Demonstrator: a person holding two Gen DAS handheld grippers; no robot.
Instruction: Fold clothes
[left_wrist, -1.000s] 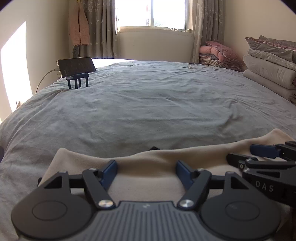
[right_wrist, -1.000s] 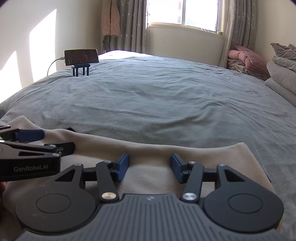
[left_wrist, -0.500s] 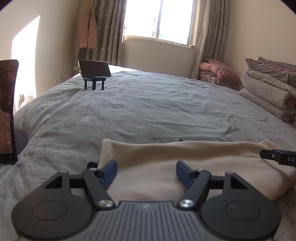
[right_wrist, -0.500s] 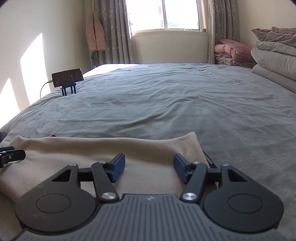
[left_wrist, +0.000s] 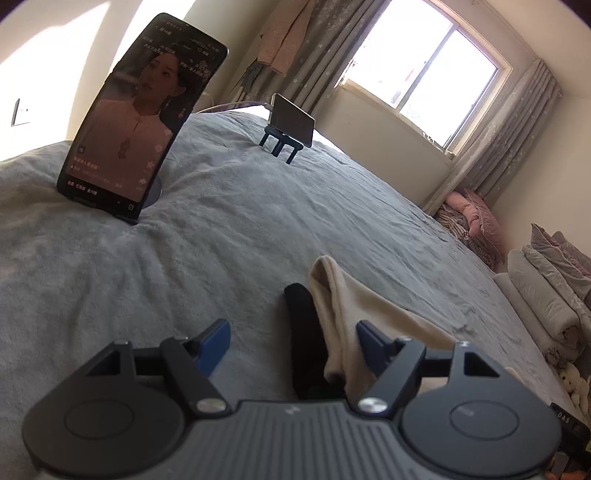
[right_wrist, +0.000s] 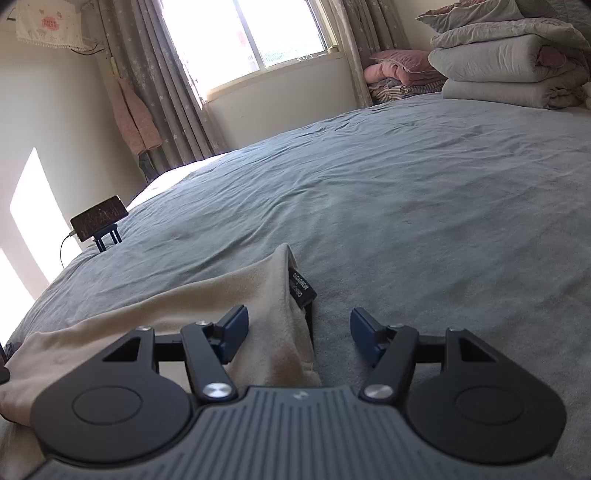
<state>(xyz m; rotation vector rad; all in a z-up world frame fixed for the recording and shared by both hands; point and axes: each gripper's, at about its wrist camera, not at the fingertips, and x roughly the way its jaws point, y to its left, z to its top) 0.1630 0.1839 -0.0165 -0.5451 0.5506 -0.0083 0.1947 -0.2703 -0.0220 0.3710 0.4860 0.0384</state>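
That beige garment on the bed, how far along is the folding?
Partly done: the beige garment lies flat as a band on the grey bed. Both tools, left and right, are opening at its ends, gripping nothing. More folds seem left.

**Daylit room, blown-out window**

You get strong daylight from the window (left_wrist: 424, 70), which glares white in both views. Sun patches burn out on the wall (right_wrist: 33, 199). The bed (right_wrist: 406, 192) is evenly lit and sharp. Fisheye bending curves the edges, with dark vignetted corners; the lit phone (left_wrist: 136, 110) looks dim and slightly soft.
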